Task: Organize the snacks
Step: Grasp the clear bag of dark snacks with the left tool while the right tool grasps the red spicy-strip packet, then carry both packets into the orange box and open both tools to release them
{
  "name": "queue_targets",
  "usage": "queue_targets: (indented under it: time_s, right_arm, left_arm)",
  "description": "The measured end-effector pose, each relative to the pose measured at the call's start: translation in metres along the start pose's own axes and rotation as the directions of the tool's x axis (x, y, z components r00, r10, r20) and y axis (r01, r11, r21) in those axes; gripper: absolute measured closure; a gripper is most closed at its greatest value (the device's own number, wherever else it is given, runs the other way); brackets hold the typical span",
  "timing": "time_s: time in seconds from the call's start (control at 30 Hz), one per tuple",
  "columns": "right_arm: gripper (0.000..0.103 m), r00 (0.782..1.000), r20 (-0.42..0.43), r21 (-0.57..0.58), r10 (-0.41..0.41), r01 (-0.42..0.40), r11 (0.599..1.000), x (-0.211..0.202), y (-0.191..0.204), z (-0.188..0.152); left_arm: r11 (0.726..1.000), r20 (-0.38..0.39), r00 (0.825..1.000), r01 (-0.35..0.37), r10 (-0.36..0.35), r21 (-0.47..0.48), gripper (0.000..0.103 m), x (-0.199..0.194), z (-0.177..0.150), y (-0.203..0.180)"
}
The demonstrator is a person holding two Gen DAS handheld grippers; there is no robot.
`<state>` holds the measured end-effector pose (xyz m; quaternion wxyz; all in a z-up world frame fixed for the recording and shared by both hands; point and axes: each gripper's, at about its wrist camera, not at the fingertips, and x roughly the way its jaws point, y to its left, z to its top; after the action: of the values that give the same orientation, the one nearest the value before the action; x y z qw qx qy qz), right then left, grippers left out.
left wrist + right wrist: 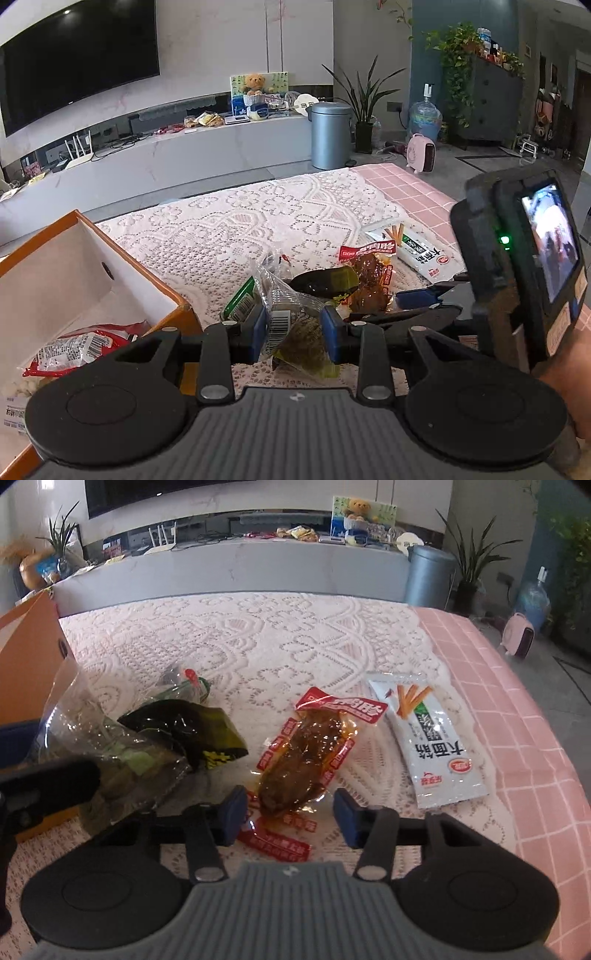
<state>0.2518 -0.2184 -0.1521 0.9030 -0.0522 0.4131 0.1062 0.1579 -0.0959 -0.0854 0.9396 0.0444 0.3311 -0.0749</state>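
White lace cloth over pink checked fabric covers the desk [280,635], with a television wall behind. An orange cardboard box with a white inside [92,258] stands at the desk's left edge, and a red-and-white packet [70,350] is already inside it. The left gripper [295,328] is seen with its jaws clenched on a clear plastic snack packet with dark green filling [291,325], held just beside the box. The right gripper [290,814] is seen with jaws released, straddling the near end of a red-edged clear packet of brown braised meat [306,753]. Its long axis runs away from the jaws, tilted slightly right. A white noodle-stick packet [432,746] lies further right.
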Motion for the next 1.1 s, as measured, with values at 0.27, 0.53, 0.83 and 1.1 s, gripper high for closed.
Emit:
queue_targets:
  time_s: [0.27, 0.53, 0.83, 1.1]
  right_arm:
    - [0.069, 0.998, 0.060, -0.004, -0.015, 0.015, 1.000, -0.023, 0.002, -0.003]
    - [0.102, 0.997, 0.083, 0.034, -0.004, 0.001, 0.999, -0.050, 0.000, -0.011]
    - [0.103, 0.994, 0.099, 0.157, 0.033, -0.048, 0.986, -0.085, -0.004, -0.025]
    - [0.103, 0.990, 0.131, 0.196, 0.055, -0.081, 0.977, -0.136, 0.009, -0.050]
  left_arm:
    - [1.000, 0.012, 1.000, 0.015, -0.015, -0.026, 0.066, -0.007, 0.002, 0.003]
    - [0.998, 0.026, 0.999, 0.033, -0.031, -0.055, 0.066, -0.020, 0.004, 0.005]
    - [0.997, 0.033, 0.998, 0.047, -0.044, -0.065, 0.066, -0.036, 0.000, 0.008]
    - [0.992, 0.013, 0.997, 0.075, -0.074, -0.101, 0.066, -0.047, -0.010, 0.018]
